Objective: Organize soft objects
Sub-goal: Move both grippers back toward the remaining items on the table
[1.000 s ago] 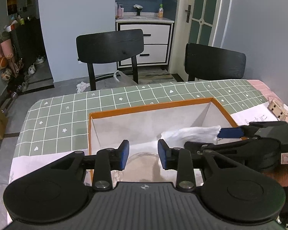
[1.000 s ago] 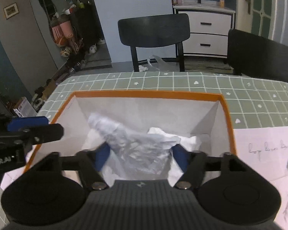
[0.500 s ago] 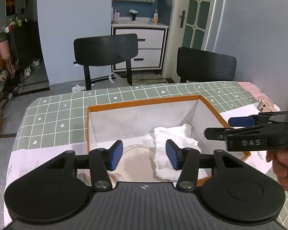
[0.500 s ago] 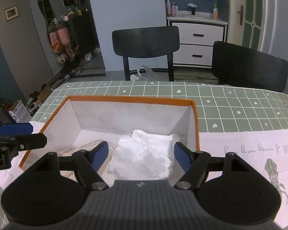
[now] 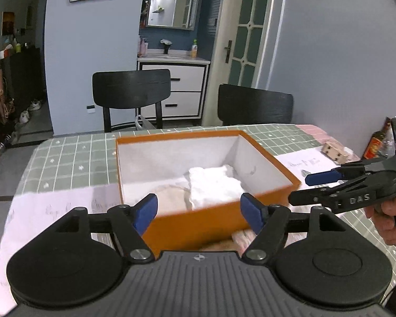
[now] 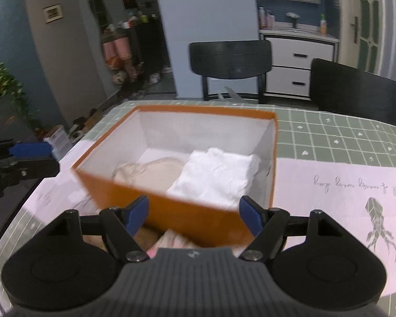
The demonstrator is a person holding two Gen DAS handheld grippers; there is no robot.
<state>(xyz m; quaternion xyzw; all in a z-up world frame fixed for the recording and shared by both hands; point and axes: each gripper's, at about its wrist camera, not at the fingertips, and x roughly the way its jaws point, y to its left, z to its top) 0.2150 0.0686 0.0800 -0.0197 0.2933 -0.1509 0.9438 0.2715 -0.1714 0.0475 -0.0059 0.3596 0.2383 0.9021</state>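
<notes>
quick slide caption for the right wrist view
Open right tool before an orange box holding a white cloth and beige cloth.

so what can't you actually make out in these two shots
- Soft pinkish items in front of the orange box: mostly hidden by the right gripper body, blurred.
- Same items, left wrist view: cut off by the left gripper, its jaws opening.
- Beige cloth in the box: near wall hides part.
- Handwriting on paper: illegible.

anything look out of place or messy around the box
Mostly tidy: the folded white cloth and a beige fabric item lie inside the orange cardboard box. A pinkish soft item sits outside, against the box's near wall, not yet put away.
</notes>
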